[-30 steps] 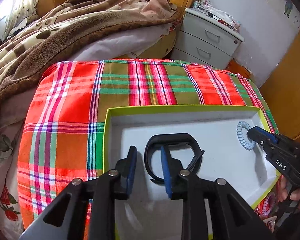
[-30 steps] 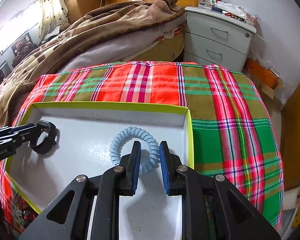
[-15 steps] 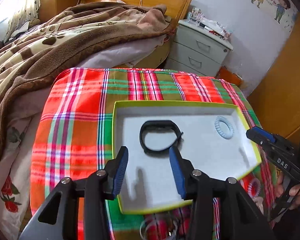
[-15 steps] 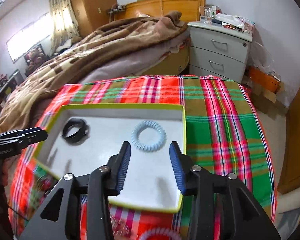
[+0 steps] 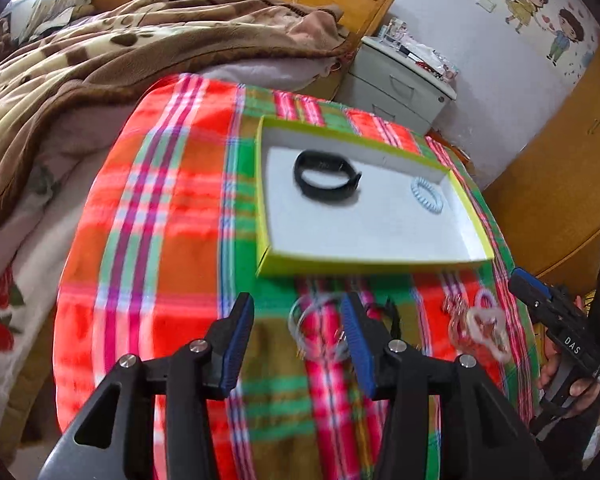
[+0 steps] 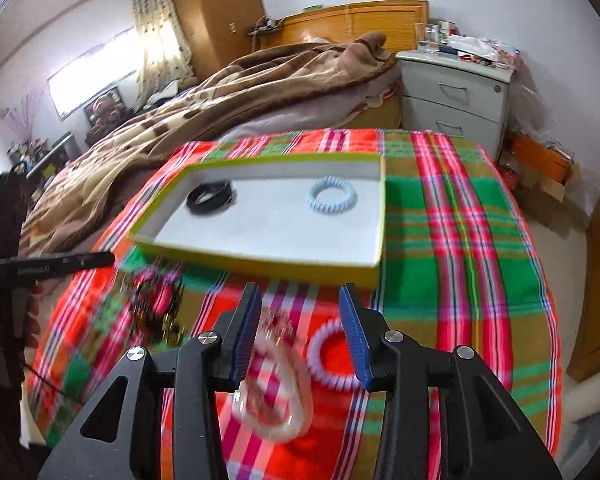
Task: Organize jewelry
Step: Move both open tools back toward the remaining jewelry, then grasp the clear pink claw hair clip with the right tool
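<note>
A green-rimmed white tray (image 5: 364, 262) (image 6: 260, 262) lies on a plaid cloth. In it lie a black wristband (image 5: 326, 176) (image 6: 210, 197) and a light blue coil bracelet (image 5: 427, 195) (image 6: 332, 200). My left gripper (image 5: 298, 338) is open and empty, above the cloth in front of the tray, over a thin clear ring (image 5: 318, 334). My right gripper (image 6: 300, 334) is open and empty above a clear bangle (image 6: 274, 400) and a lilac coil bracelet (image 6: 332, 356). These two also show blurred in the left wrist view (image 5: 484, 326).
A dark tangle of small jewelry (image 6: 156, 308) lies on the cloth left of the right gripper. A bed with a brown blanket (image 5: 120, 60) is behind and to the left. A grey nightstand (image 6: 456, 92) stands at the back right.
Both grippers have let go of the wristband and blue coil, opened wide and pulled back out of the tray to the cloth in front of it.
</note>
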Demonstrator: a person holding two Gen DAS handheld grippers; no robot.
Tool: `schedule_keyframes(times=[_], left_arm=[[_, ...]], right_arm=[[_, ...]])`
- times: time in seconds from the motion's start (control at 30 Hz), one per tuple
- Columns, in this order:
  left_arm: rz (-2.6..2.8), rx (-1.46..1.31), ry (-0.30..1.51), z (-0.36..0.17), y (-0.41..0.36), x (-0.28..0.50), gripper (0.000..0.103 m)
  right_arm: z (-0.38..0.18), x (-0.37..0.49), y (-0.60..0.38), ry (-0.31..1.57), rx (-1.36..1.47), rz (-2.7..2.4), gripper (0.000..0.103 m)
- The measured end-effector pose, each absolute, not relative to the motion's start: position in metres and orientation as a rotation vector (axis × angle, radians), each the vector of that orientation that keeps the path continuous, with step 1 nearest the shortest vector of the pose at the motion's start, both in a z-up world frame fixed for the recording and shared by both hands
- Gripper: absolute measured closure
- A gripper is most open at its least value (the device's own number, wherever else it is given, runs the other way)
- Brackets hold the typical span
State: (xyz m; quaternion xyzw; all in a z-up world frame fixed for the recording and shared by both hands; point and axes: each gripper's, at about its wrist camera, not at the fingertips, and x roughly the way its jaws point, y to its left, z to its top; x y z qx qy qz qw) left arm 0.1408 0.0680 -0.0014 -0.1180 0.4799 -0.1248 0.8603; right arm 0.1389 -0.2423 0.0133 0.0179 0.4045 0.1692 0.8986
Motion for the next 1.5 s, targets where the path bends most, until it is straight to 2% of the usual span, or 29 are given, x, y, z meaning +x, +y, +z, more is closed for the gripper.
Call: schedule_keyframes(times=[0.13, 0.8, 0.87, 0.9, 1.0, 1.1, 1.5], left_arm=[[-0.241, -0.250, 1.004, -0.005, 0.075, 0.121, 0.048], [-0.346, -0.297, 1.072, -0.029, 0.071, 0.073, 0.049], [-0.343, -0.295, 1.077, -0.029, 0.071, 0.071, 0.049], [-0.340, -0.286, 1.076, -0.029, 0.070, 0.070, 0.049], [-0.344, -0.288, 1.073, -0.029, 0.069, 0.068, 0.049], [-0.348, -0.290, 1.066, -0.028, 0.069, 0.067, 0.049], [-0.353, -0.255, 1.032, -0.022, 0.061, 0.070, 0.049]], right_arm=[[0.005, 0.129, -0.238, 0.859, 0.009, 0.380, 0.061], [-0.012, 0.127, -0.233, 0.953, -0.035, 0.370, 0.062], [-0.015, 0.127, -0.230, 0.963, -0.052, 0.374, 0.067], [-0.016, 0.126, -0.228, 0.970, -0.061, 0.372, 0.077], [-0.016, 0.124, -0.226, 0.961, -0.074, 0.364, 0.080], [-0.016, 0.120, -0.226, 0.955, -0.074, 0.354, 0.089], [-0.006, 0.096, -0.235, 0.887, 0.020, 0.294, 0.089]])
